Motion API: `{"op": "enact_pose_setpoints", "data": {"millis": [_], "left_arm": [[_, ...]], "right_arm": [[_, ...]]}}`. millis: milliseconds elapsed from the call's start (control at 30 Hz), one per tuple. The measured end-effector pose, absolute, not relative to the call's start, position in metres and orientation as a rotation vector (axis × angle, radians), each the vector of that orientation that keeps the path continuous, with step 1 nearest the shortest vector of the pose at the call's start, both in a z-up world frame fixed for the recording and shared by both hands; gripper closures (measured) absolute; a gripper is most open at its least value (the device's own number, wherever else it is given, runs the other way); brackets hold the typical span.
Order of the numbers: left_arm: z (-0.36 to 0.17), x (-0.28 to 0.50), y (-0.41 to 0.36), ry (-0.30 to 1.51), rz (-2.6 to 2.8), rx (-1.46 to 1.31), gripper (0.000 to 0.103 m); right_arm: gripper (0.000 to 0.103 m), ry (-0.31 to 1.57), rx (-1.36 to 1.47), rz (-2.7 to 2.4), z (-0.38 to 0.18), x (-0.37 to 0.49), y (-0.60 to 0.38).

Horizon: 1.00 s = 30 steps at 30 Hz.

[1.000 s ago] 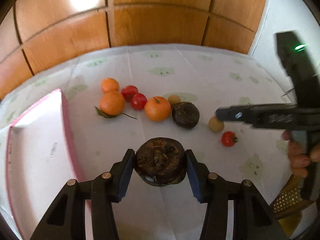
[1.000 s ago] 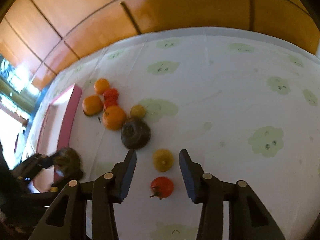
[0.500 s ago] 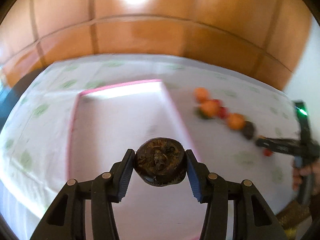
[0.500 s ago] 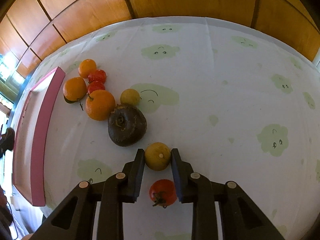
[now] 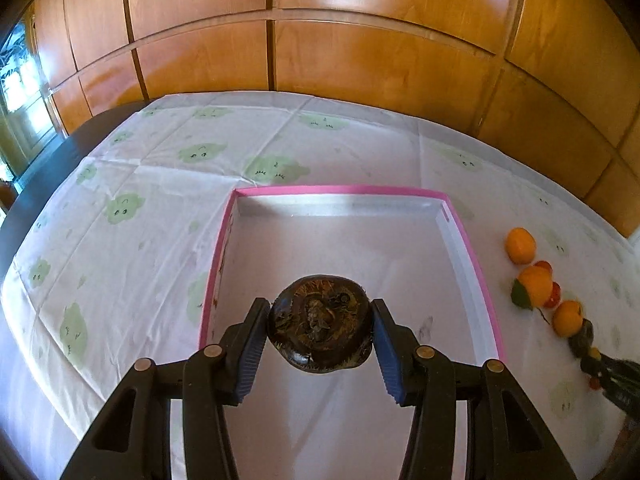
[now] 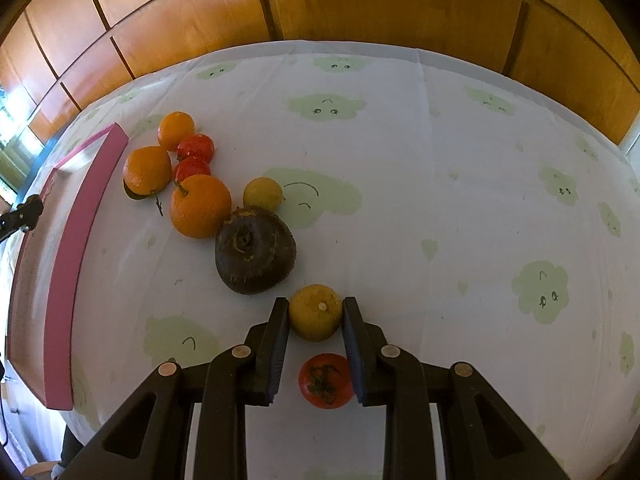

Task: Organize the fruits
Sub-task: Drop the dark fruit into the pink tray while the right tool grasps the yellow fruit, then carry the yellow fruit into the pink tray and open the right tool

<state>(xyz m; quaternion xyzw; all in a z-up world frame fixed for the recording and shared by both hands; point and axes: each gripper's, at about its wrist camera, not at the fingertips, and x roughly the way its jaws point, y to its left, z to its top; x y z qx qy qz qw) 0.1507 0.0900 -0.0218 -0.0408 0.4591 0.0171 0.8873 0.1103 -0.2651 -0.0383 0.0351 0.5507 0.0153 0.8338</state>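
Observation:
My left gripper (image 5: 319, 322) is shut on a dark brown round fruit (image 5: 319, 322) and holds it above the pink-rimmed white tray (image 5: 468, 248). My right gripper (image 6: 315, 314) is shut on a small yellow fruit (image 6: 315, 312) that rests on the tablecloth. A red tomato (image 6: 325, 380) lies between its fingers, nearer the camera. A second dark brown fruit (image 6: 254, 250), three oranges (image 6: 200, 206), two red tomatoes (image 6: 193, 168) and a yellow fruit (image 6: 262, 193) lie in a cluster to its left.
The tray also shows in the right wrist view (image 6: 66, 264) at the left table edge. The table wears a white cloth with green cloud prints (image 6: 440, 160). Wooden wall panels (image 5: 360, 40) stand behind. The fruit cluster (image 5: 536, 284) lies right of the tray.
My left gripper has swung left with the dark fruit, from over the cloth to over the tray. My right gripper has closed on the small yellow fruit.

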Motion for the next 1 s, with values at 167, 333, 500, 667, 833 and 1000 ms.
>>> {"op": "enact_pose_setpoints", "data": {"millis": [167,333,500,667,833,1000], "left_arm": [[-0.023,0.156,0.083,0.935,0.055,-0.072,0.052],[-0.018,0.156,0.085,0.889,0.067,-0.073,0.05],[0.003,0.144,0.08,0.813,0.058,-0.052,0.044],[0.027,0.121,0.072,0.742,0.022,-0.046,0.042],[0.04,0.098,0.067,0.71,-0.006,-0.044,0.039],[0.043,0.078,0.065,0.7,-0.013,-0.036,0.038]], "right_arm": [[0.076,1.157,0.067,0.021,-0.038,0.11,-0.261],[0.076,1.146,0.056,0.007,-0.038,0.108,-0.257],[0.076,1.13,0.044,-0.004,-0.037,0.103,-0.255],[0.076,1.116,0.036,-0.012,-0.037,0.098,-0.25],[0.076,1.104,0.04,-0.02,-0.036,0.094,-0.248],[0.076,1.092,0.036,-0.03,-0.036,0.091,-0.247]]}}
